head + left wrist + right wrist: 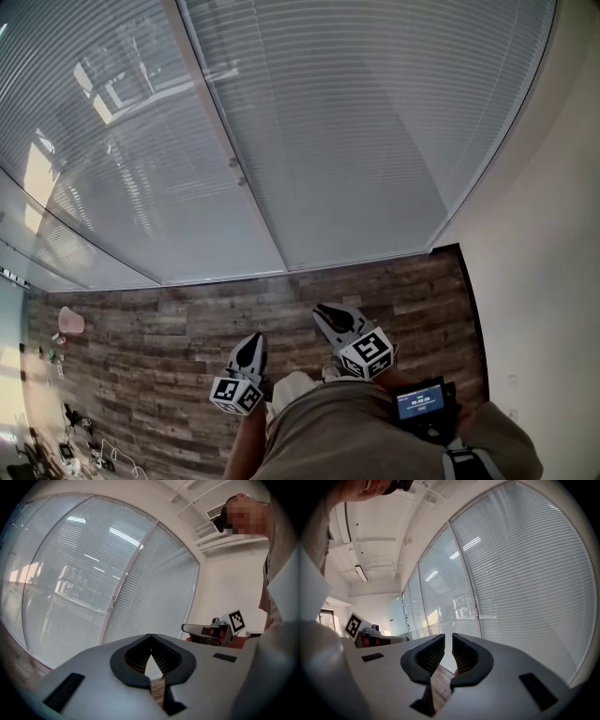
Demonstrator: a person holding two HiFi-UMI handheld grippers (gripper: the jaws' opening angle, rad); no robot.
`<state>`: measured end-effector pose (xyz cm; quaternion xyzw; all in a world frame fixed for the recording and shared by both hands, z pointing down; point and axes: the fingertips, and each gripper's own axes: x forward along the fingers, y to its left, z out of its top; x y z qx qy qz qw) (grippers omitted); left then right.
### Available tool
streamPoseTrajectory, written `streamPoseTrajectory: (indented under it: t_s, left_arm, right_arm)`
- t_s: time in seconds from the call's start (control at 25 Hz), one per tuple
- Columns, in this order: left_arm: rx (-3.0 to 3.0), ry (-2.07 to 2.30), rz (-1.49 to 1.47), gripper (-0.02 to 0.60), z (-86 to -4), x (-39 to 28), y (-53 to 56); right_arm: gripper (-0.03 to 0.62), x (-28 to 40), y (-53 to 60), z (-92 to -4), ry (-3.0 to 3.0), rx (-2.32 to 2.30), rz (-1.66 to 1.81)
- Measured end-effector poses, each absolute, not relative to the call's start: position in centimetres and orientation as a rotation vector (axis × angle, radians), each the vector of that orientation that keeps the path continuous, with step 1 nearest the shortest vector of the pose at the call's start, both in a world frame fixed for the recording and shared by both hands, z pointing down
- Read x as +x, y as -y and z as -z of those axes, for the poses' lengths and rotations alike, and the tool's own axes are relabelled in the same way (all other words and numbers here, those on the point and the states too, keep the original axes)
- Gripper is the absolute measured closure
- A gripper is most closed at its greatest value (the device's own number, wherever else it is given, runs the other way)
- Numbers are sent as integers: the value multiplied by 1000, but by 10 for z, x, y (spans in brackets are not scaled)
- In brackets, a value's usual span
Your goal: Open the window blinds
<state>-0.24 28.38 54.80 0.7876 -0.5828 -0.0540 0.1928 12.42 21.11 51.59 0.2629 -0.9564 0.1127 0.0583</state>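
Closed white slatted blinds (356,141) hang behind the glass panels of the window wall ahead, also seen in the left gripper view (150,592) and the right gripper view (525,573). A white upright frame (225,141) with two small knobs (237,172) divides the panels. Both grippers hang low over the floor, well short of the glass. My left gripper (253,337) (150,637) is shut, its tips touching with nothing held. A narrow gap shows between the jaws of my right gripper (322,311) (448,637), and nothing is between them.
Wooden plank floor (187,328) runs up to the window's base. A white wall (544,281) closes the right side. A pink object (70,321) and some cables and small items (75,441) lie at the far left. A black device with a screen (422,403) hangs at my waist.
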Motion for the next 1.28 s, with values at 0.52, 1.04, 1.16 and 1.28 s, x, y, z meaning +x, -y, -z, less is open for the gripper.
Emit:
streamPoseTrajectory:
  t_s: [0.52, 1.04, 1.16, 1.28]
  left_arm:
    - [2154, 1644, 137, 566, -570, -21, -273]
    - [2184, 1545, 99, 566, -572, -83, -186]
    - [2194, 1515, 86, 566, -577, -103, -153]
    - [2213, 1490, 97, 566, -576, -124, -117]
  right_arm:
    - [542, 116, -199, -533, 2870, 775, -367]
    - [542, 57, -123, -534, 2822, 854, -409]
    - [542, 36, -92, -537, 2811, 880, -428]
    - [542, 12, -60, -534, 2813, 906, -417]
